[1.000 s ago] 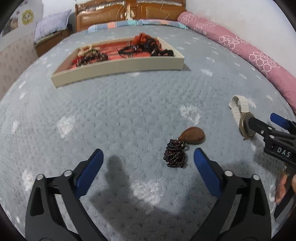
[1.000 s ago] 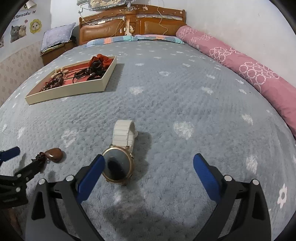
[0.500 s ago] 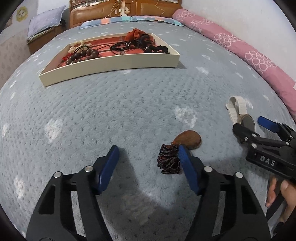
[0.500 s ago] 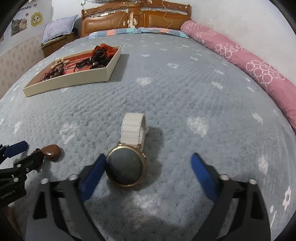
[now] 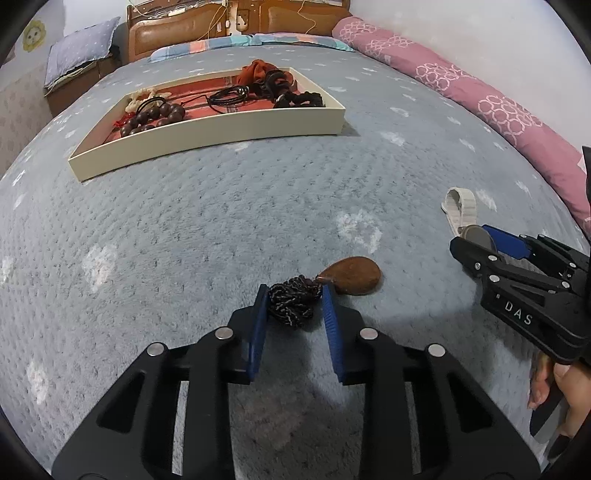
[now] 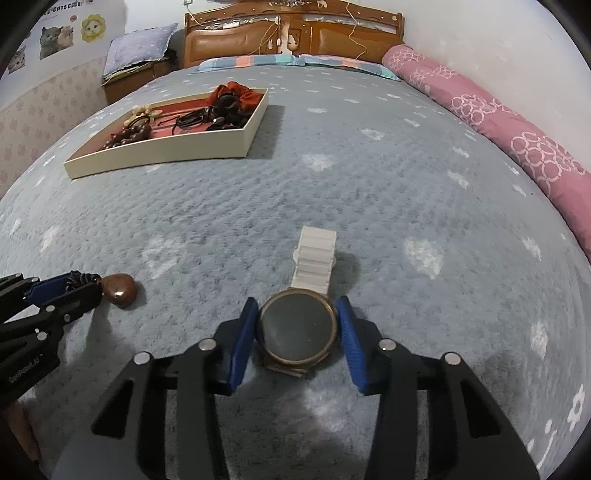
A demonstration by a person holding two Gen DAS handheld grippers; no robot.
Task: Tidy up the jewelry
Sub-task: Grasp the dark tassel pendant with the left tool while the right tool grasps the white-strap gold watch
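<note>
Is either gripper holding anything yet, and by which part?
Left gripper closing on the pendant's bunched cord; right gripper closing around the watch face. Neither lifted.

A wide bed fills the room, covered by a grey-blue fleece blanket scattered with pale white motifs. At its head stands a carved wooden headboard with padded brown panels. A long pink bolster with white ring patterns lies along the white wall. A wooden nightstand bears a lavender cushion; cat stickers decorate the wall.
</note>
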